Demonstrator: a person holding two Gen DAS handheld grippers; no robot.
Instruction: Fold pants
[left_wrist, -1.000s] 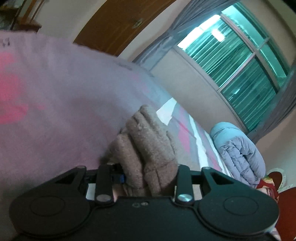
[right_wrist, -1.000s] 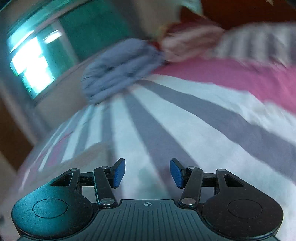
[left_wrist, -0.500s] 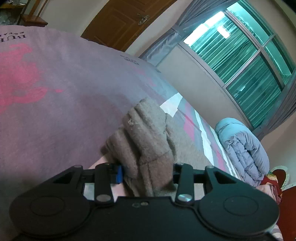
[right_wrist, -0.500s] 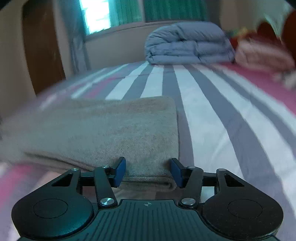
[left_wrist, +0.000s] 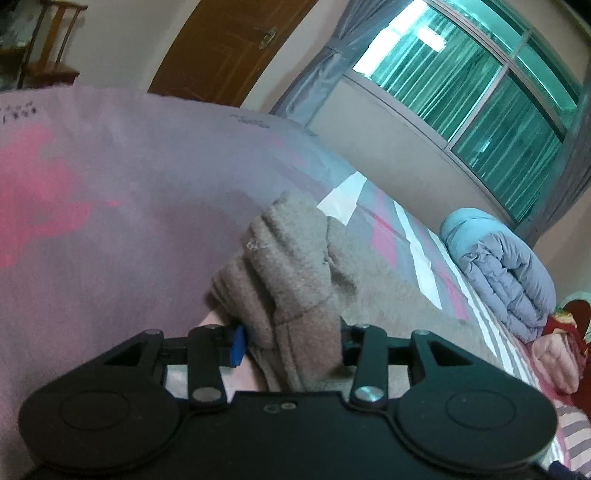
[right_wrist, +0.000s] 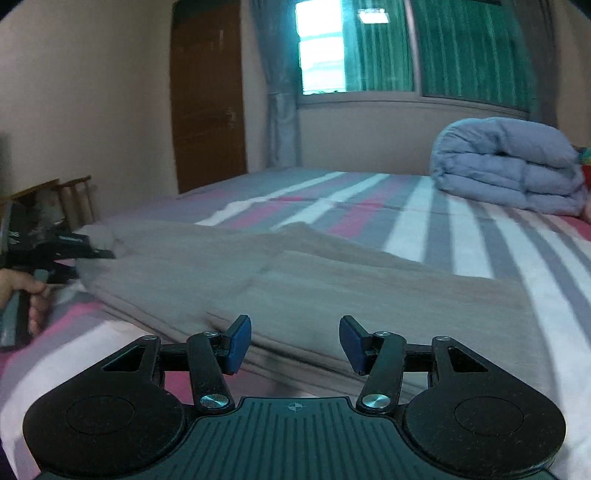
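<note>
One bed (right_wrist: 436, 229), striped grey, white and pink, filling most of both views. One folded blue-grey duvet (right_wrist: 506, 166) at the far end, near the window (right_wrist: 424, 48). One wooden door (right_wrist: 208, 96). One pair of beige pants (right_wrist: 295, 280), lying across the near part of the bed, bunched at one end. Two grippers. Left gripper (left_wrist: 291, 339) around that bunched end, jaws not far apart with cloth filling the gap, right pad hidden by fabric; whether pads press, impossible to tell. Right gripper (right_wrist: 295, 341) just over the pants' near edge, jaws apart, gripping nothing. One hand (right_wrist: 22, 291), cut off at the left edge.
</note>
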